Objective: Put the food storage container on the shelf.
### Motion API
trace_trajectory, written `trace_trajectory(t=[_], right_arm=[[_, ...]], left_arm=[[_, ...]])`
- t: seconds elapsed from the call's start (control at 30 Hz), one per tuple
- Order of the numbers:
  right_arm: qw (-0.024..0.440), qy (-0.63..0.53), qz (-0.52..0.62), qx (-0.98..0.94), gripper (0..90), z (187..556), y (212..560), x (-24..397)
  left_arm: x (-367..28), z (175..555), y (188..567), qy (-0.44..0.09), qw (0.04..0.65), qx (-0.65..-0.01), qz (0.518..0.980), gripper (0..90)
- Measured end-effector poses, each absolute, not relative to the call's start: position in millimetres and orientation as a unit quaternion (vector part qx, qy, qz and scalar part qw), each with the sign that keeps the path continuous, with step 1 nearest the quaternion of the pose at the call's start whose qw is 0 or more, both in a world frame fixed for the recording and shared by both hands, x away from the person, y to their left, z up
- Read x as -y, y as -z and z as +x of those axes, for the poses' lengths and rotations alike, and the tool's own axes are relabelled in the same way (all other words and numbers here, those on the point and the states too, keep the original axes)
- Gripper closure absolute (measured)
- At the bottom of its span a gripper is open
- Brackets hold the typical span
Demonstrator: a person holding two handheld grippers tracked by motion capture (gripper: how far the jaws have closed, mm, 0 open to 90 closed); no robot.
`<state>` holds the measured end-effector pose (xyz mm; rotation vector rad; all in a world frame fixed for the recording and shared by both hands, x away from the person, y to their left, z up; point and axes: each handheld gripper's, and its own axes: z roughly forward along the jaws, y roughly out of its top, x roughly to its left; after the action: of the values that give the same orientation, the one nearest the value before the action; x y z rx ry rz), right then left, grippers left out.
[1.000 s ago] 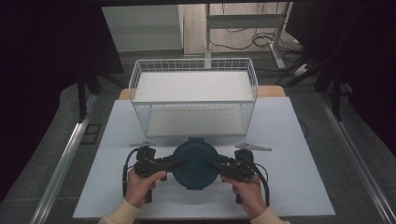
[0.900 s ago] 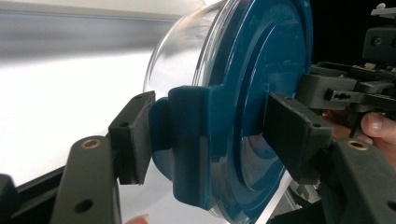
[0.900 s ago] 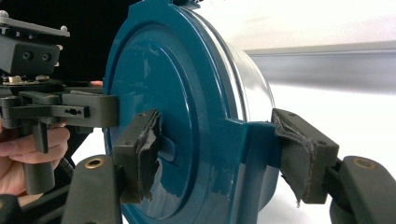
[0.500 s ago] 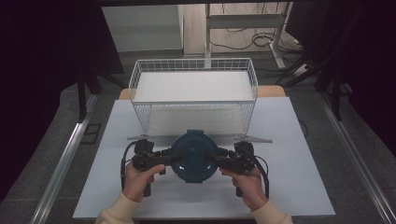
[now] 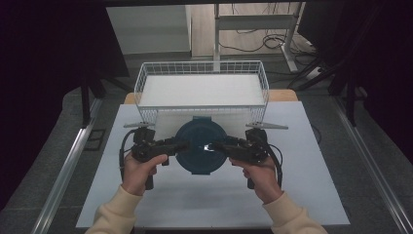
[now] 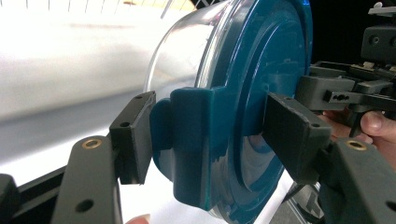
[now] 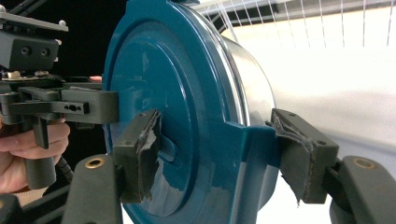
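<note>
A round clear container with a teal lid is held above the white counter, just near of the wire basket, the left gripper and right gripper each clenched on a lid-edge tab. Both fingers grip only thin tabs, so uneven lifting could tilt it, slip it free, or catch the basket's near rim. It sits farther from the person and closer to the basket than a second ago.
</note>
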<state>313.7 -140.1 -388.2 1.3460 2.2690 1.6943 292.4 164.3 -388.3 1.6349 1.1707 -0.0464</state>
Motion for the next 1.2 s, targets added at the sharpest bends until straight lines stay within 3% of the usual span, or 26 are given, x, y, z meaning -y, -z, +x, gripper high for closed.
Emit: trace_trajectory(t=[0.73, 1.2], right_arm=[[0.048, -0.548, 0.385, -0.741, 35.3, 366, 295, 132], [0.027, -0.539, 0.393, -0.744, 35.3, 428, 275, 133]], left_arm=[[-172, 346, 306, -0.006, 0.564, -0.467, 0.681, 37.0], [-170, 405, 288, -0.007, 0.555, -0.474, 0.683, 37.2]])
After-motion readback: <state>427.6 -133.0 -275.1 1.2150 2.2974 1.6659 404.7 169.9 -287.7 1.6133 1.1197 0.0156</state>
